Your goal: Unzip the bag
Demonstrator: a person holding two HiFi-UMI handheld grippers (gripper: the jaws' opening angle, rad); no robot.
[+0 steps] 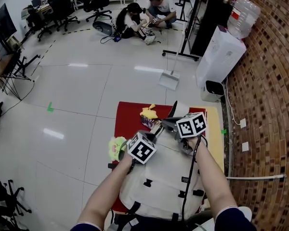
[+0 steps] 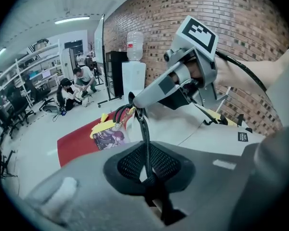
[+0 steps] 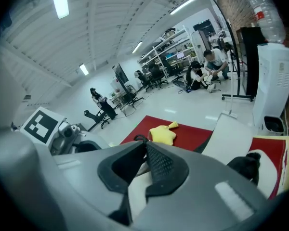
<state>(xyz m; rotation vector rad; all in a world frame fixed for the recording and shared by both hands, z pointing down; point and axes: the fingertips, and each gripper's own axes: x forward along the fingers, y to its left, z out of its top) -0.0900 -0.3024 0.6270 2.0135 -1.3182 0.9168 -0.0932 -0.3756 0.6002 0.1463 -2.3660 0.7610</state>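
Note:
A cream backpack (image 1: 159, 182) lies on a red mat (image 1: 127, 119), its top end away from me. Both grippers meet at that top end. My left gripper (image 1: 156, 130) is shut on the black zipper pull cord (image 2: 145, 129); in the left gripper view the cord runs up from between the pads (image 2: 130, 165) to the tip of my right gripper (image 2: 137, 100). My right gripper (image 3: 143, 162) is shut on a fold of the bag's cream fabric (image 3: 137, 189). The left gripper's marker cube (image 3: 38, 124) shows at the left of the right gripper view. The zipper teeth are hidden.
A yellow charm with a picture card (image 2: 108, 133) hangs by the cord. A yellow plush (image 1: 148, 112) lies on the mat beyond the bag, a green-yellow toy (image 1: 116, 147) at its left. A water dispenser (image 1: 221, 57) and a brick wall stand on the right. People sit on the floor (image 1: 139, 18) far off.

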